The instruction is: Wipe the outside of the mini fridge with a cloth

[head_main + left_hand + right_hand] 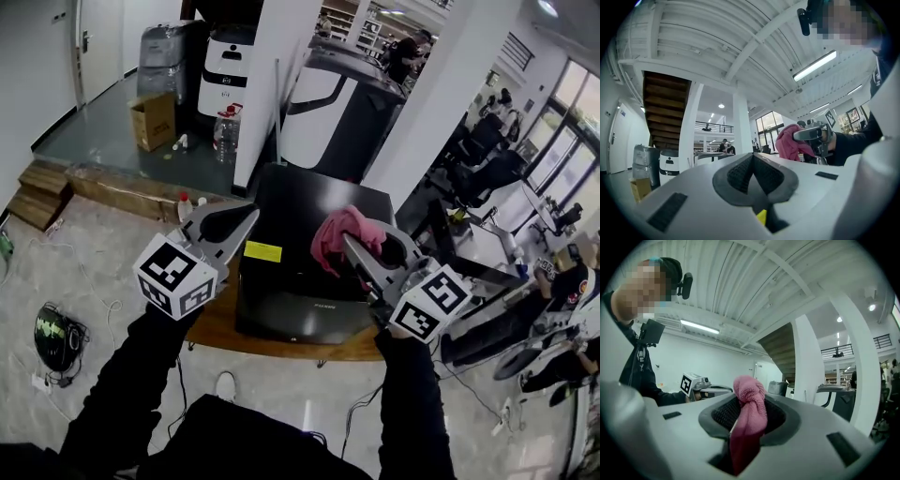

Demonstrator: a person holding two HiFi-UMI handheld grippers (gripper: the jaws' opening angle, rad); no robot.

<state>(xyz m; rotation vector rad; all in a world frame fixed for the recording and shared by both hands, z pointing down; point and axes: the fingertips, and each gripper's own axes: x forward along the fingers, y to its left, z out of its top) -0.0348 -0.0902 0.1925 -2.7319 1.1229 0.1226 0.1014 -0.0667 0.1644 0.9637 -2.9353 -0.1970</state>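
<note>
The black mini fridge (298, 298) stands on a round wooden table (221, 330), seen from above in the head view, with a yellow label (262, 251) on its top. My right gripper (349, 241) hovers over the fridge's top right and is shut on a pink cloth (337, 232), which bunches out past the jaws (749, 401). My left gripper (251, 217) hangs above the fridge's left edge, shut and holding nothing (752, 161). From the left gripper view the cloth (790, 142) shows held by the other gripper.
White pillars (270, 84) rise behind the fridge. A water dispenser (225, 70), a bottle (225, 131) and a cardboard box (154, 120) stand at the back left. Desks and chairs (487, 178) fill the right side. Cables and a dark helmet-like object (54, 339) lie on the floor at left.
</note>
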